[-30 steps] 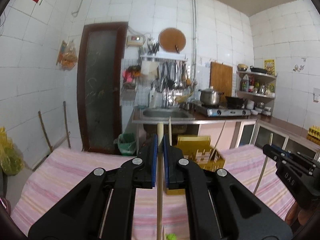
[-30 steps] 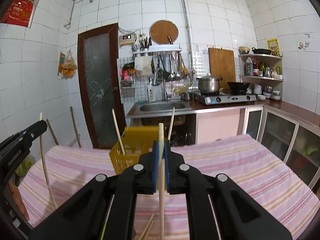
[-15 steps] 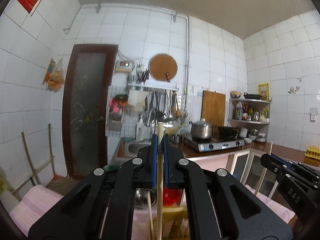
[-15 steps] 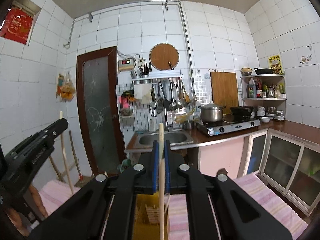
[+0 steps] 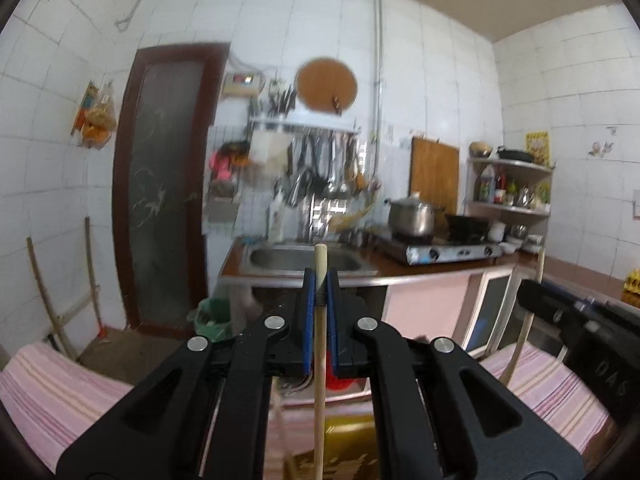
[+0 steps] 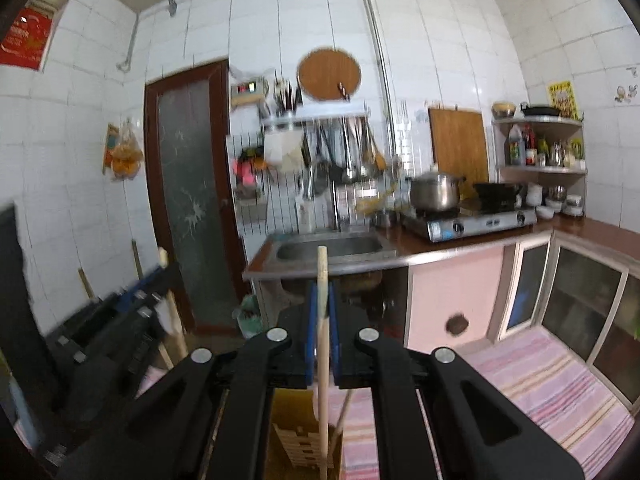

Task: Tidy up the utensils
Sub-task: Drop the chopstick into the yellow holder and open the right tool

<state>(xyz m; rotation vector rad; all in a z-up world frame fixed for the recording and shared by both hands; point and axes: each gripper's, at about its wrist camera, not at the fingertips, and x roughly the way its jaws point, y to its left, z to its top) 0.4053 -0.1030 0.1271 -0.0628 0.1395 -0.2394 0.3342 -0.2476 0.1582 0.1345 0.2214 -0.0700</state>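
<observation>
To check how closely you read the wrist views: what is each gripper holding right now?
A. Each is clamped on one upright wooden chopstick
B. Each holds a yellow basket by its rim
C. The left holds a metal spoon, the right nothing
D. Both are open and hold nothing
A: the left gripper pinches a chopstick between its blue pads, and the right gripper pinches another chopstick above the yellow basket.

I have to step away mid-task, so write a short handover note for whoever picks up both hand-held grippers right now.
Left hand-held gripper: shut on an upright wooden chopstick.
Right hand-held gripper: shut on its own wooden chopstick.
Yellow utensil basket sits on the pink striped cloth, just below both grippers; another stick already leans in it.
Done: both chopsticks picked up and carried over the basket.
Left: lower each chopstick into the basket, then release.
</observation>
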